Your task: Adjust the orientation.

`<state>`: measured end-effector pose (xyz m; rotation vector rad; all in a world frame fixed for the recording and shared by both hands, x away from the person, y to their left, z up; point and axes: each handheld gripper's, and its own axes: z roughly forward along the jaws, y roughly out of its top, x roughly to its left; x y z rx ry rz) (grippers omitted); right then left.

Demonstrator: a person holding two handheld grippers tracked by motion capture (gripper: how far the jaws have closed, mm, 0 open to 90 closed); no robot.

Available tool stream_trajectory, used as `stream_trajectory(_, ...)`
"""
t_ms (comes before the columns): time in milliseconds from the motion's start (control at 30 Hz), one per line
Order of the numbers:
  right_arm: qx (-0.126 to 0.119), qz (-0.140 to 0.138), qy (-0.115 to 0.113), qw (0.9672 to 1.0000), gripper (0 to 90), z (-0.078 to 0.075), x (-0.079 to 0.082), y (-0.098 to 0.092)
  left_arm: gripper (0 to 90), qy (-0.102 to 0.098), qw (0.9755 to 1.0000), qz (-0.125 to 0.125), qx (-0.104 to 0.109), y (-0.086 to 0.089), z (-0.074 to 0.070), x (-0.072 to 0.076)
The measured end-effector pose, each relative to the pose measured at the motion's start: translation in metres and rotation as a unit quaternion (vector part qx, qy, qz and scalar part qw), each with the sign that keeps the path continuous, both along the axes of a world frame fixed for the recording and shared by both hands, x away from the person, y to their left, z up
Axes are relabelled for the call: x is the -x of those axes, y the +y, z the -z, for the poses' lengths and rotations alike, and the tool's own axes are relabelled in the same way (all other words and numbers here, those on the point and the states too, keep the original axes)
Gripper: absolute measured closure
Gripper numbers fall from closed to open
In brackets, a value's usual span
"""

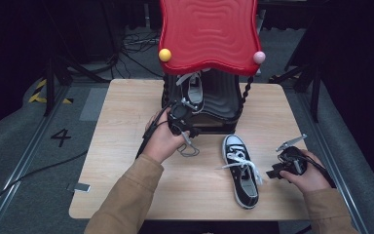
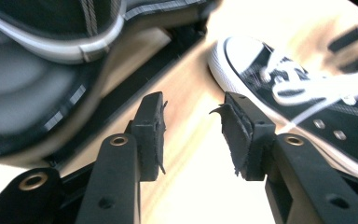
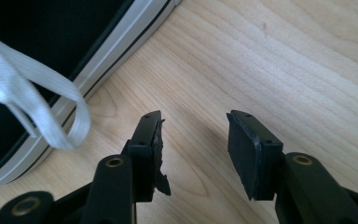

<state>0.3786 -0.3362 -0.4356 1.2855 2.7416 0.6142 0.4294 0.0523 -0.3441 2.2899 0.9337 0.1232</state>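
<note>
With one sneaker [image 1: 193, 92] already on the black rack [image 1: 222, 105], the other sneaker [image 1: 241, 170] lies just in front of it between your empty, parted left gripper [image 2: 193, 133] and right gripper [image 3: 193, 149]—light, floppy canvas, so pinch its stiffer heel collar.

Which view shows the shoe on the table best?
The high view: the whole shoe lies there, laces loose. The left gripper view shows its toe and laces; the right gripper view shows a sole edge and a lace loop.
</note>
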Motion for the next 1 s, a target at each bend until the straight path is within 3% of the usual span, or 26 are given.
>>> stream_trajectory(100, -0.002, 0.002, 0.002, 1.0000, 58.3, -0.005, 0.002, -0.002, 53.8, -0.002, 1.0000, 0.009, -0.001, 0.006, 0.001, 0.009)
stream_trajectory(233, -0.009, 0.000, 0.004, 0.9999, 61.2, -0.011, 0.004, -0.003, 50.6, 0.001, 0.9998, 0.005, -0.020, 0.017, 0.008, 0.027)
stream_trajectory(467, -0.014, -0.014, -0.008, 0.9998, 62.6, -0.022, 0.008, 0.001, 49.1, 0.015, 0.9997, -0.008, -0.016, 0.036, 0.021, 0.045)
stream_trajectory(600, -0.017, -0.031, -0.019, 0.9992, 63.3, -0.031, 0.011, 0.008, 47.4, 0.020, 0.9995, -0.015, -0.021, 0.044, 0.026, 0.049)
stream_trajectory(733, -0.024, -0.043, -0.020, 0.9986, 66.0, -0.040, 0.016, 0.016, 45.9, 0.025, 0.9986, -0.024, -0.039, 0.050, 0.033, 0.050)
stream_trajectory(1000, -0.076, -0.042, -0.002, 0.9962, 69.3, -0.059, 0.031, 0.038, 44.6, 0.033, 0.9983, -0.030, -0.039, 0.060, 0.038, 0.052)
